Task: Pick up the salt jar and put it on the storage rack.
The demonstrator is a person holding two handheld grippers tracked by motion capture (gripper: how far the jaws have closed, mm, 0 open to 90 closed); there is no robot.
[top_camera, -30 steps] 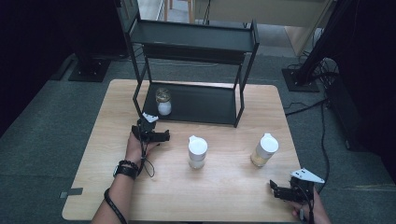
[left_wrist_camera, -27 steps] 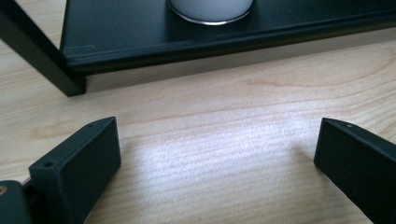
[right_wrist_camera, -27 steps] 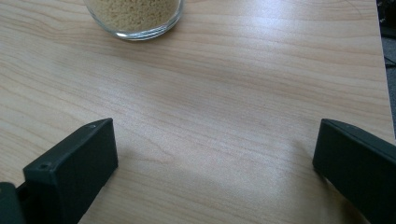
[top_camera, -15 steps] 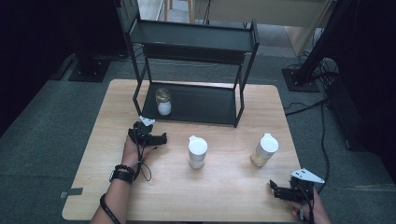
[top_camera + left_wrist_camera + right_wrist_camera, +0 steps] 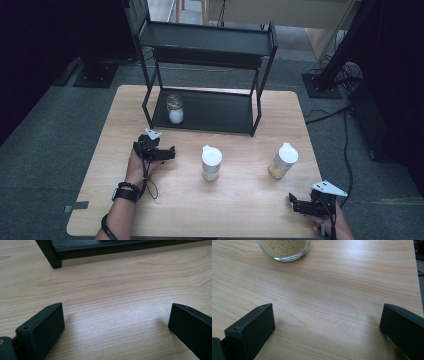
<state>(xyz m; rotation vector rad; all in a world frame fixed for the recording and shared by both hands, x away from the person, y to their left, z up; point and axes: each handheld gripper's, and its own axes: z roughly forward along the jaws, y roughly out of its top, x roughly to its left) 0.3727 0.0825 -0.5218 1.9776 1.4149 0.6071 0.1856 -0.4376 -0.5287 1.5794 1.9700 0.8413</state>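
High view shows two white-capped glass jars on the counter (image 5: 120,120): the middle jar (image 5: 211,162) stands right of the left claw (image 5: 167,152), and the right jar (image 5: 283,160) just beyond the right claw (image 5: 295,204), both claws wide and empty. Filled glass is probably heavy, rigid, slippery and breakable, so I'd grip each jar across its straight wall below the cap.

No readable text, label, brand, number or sign on any surface here.
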